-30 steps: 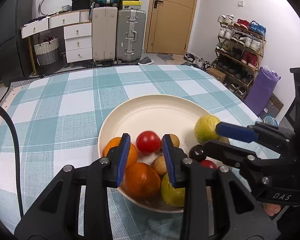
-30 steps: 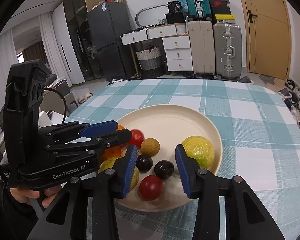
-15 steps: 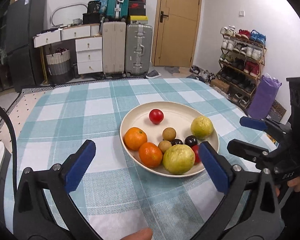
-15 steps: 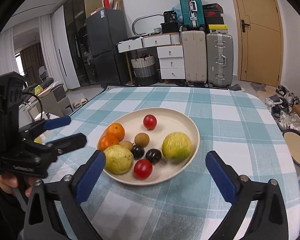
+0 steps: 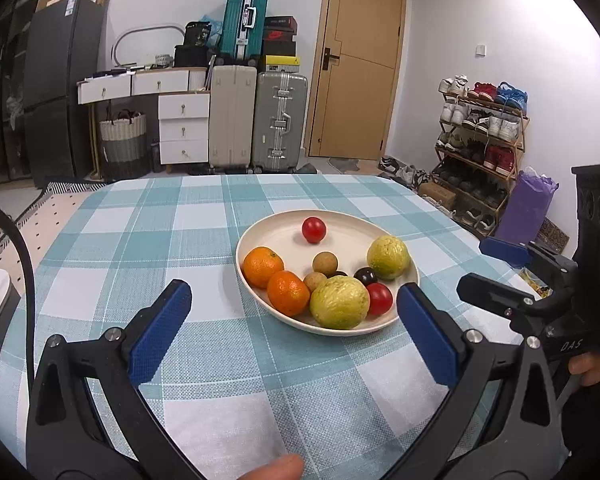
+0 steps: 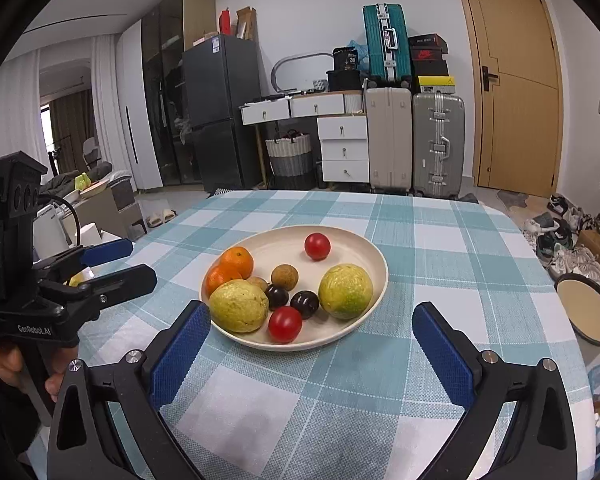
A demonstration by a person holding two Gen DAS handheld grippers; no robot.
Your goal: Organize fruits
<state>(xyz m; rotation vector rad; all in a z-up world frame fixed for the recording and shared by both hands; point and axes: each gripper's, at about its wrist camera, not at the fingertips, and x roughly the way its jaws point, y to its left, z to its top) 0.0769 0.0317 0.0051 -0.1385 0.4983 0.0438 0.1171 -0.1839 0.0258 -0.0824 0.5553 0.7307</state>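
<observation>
A cream plate (image 5: pixel 342 232) (image 6: pixel 352 248) sits on the checked tablecloth. It holds two oranges (image 5: pixel 262 266), two yellow-green guavas (image 5: pixel 339 307) (image 6: pixel 345 291), two red tomatoes (image 5: pixel 314 229) (image 6: pixel 285 324), brown longans (image 5: pixel 325 262) and dark plums (image 6: pixel 305 303). My left gripper (image 5: pixel 293 296) stands wide open just short of the plate's near rim, with nothing held. My right gripper (image 6: pixel 311 314) is likewise wide open and empty in front of the plate. Each gripper shows in the other's view, the right gripper (image 5: pixel 486 266) beside the plate's right, the left gripper (image 6: pixel 134 261) to its left.
The table's far edge (image 6: pixel 340 194) drops to the floor, with suitcases (image 6: pixel 438 144), drawers and a shoe rack (image 5: pixel 480 152) beyond. A round dark-rimmed tray (image 6: pixel 588 314) lies off the table's right side. A fingertip (image 5: pixel 276 470) shows at the bottom edge.
Both grippers went from nearly shut over the fruit to wide open. Both have drawn back from the plate, which now lies ahead of the fingertips.
</observation>
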